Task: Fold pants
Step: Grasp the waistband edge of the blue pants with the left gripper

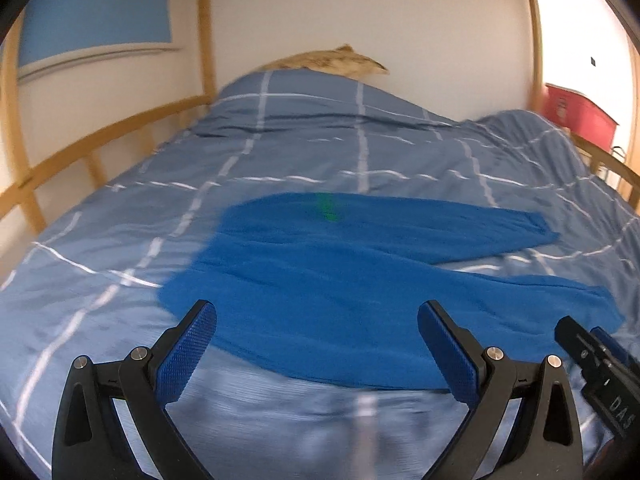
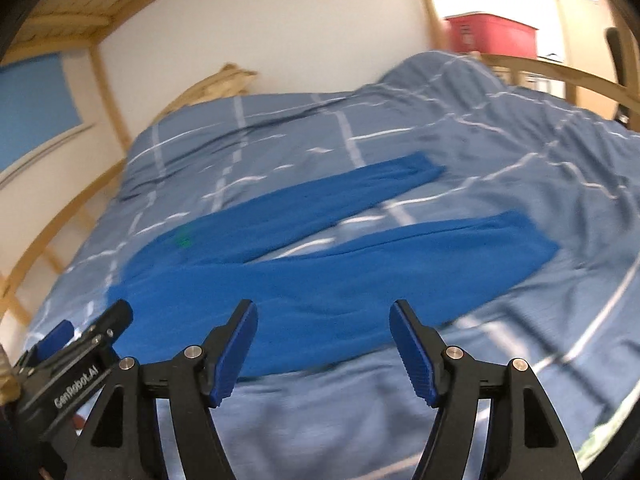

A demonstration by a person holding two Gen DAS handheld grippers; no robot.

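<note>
Pants [image 1: 360,280] lay spread flat on the bed's duvet [image 1: 120,240], filling the middle of the left wrist frame, waist toward the left and both legs running to the right. The legs were parted, with a wedge of duvet showing between them. A small green mark [image 1: 328,208] sat on the cloth near the waist, in the upper middle of the frame. In the right wrist frame the pants [image 2: 320,280] crossed the centre on a slant, leg ends toward the upper right.

The left tool [image 1: 316,320] was wide open at the bottom of its frame, holding nothing; its fingertips sat in front of the near edge of the pants, and whether they touched the cloth could not be told. The right tool [image 2: 323,316] was also wide open and held nothing, its pads [image 2: 240,344] over the near leg. Each tool showed in the other's view, at the lower right corner of the left frame and the lower left of the right frame.

A pillow [image 1: 332,60] lay at the far end of the bed against the wall. A red box [image 2: 492,32] stood in the upper right.
</note>
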